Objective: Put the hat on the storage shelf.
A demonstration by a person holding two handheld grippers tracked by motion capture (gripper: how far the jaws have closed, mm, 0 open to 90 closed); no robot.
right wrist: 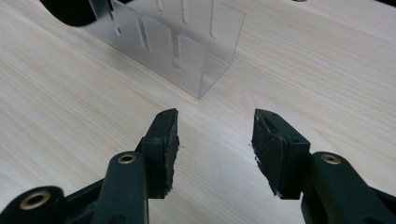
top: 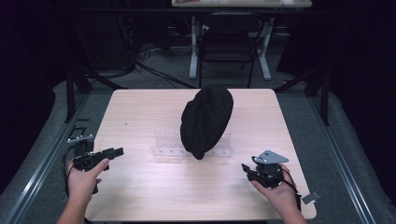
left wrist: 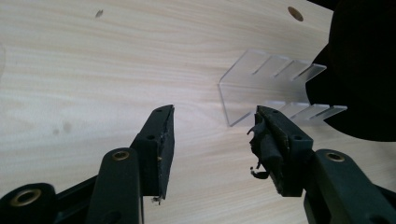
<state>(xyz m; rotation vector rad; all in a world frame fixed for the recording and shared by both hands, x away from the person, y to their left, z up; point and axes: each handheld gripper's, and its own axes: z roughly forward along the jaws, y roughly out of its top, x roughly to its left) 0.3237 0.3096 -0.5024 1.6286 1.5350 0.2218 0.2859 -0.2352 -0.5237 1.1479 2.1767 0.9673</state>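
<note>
I hold one hand-held gripper in each hand, both resting low over the desk [top: 140, 186] on my side of the rack [top: 163, 150].

Left hand-held gripper [top: 116, 152]: jaws apart, nothing between them. In the left gripper view it [left wrist: 212, 135] points along the desk toward the near end of the rack [left wrist: 261, 88], close to it but not touching.

Right hand-held gripper [top: 244, 168]: jaws apart, also empty. In the right gripper view it [right wrist: 215, 135] faces the other end of the rack [right wrist: 187, 51], with bare desk [right wrist: 70, 116] between.

The rack is a clear slotted plastic stand near the middle of the desk. The cap [top: 206, 119], black and soft, sits on top of the rack and drapes over its middle, hanging down on my side. In the left gripper view the cap [left wrist: 359, 70] covers the far part of the rack.

Step in hand, as I judge it: approach, with no grasp made yet. Both grippers flank the rack and stand apart from the cap.

Next move, as I judge it: advance one gripper to the cap's lower edge, keep the jaws wide until fabric lies between them, then close. The rack is light and may slide, so the other gripper should steady it.
</note>
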